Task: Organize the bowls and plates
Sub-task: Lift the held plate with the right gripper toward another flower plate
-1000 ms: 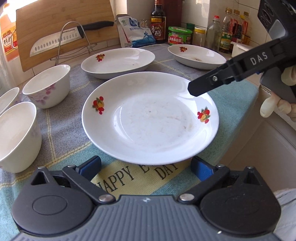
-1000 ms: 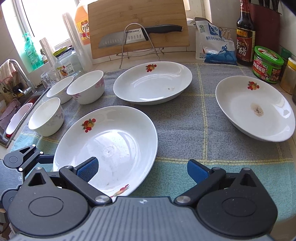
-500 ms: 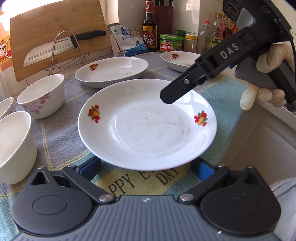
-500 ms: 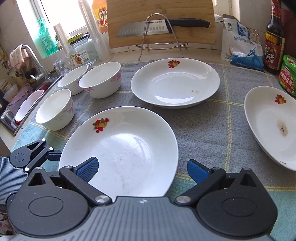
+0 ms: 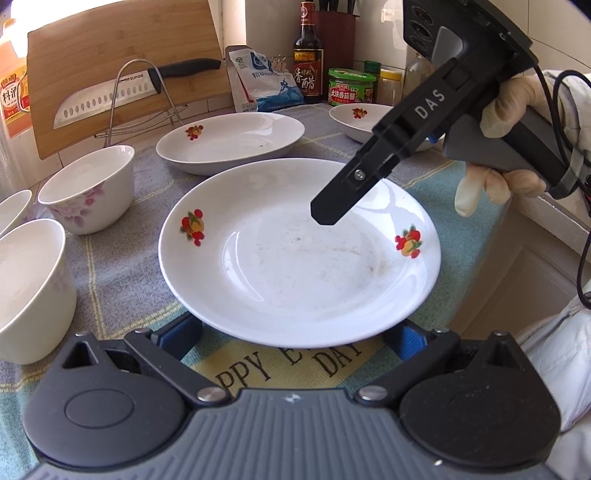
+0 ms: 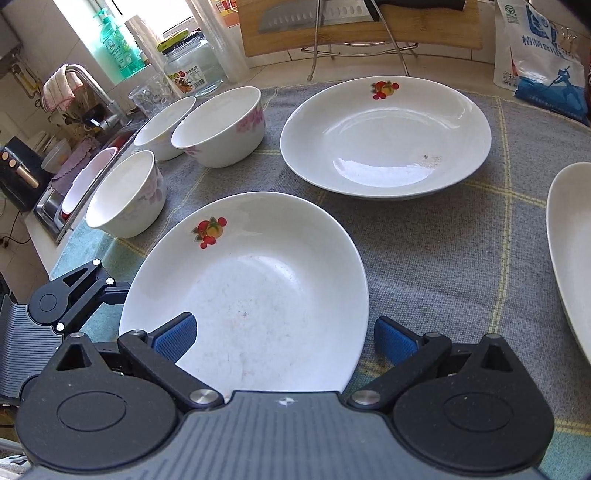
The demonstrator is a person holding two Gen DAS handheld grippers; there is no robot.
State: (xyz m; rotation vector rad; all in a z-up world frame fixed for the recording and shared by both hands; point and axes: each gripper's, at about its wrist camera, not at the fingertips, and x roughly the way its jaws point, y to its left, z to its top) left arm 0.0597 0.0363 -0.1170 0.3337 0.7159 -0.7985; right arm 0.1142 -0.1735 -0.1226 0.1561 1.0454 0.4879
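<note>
Bright daylight enters through the window [image 6: 88, 22] at the upper left, washing that corner out. Glossy highlights streak the 2 white fruit-printed ceramic plates [image 6: 384, 136] [image 5: 299, 251]. Shadows stay soft. Both fisheye views bend strongly at the edges; focus is sharp.

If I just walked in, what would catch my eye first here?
A big white plate with red fruit motifs sits front and centre on the cloth. The right hand-held gripper, held by a gloved hand, hovers over it. Three white bowls cluster at the left, near the sink.
</note>
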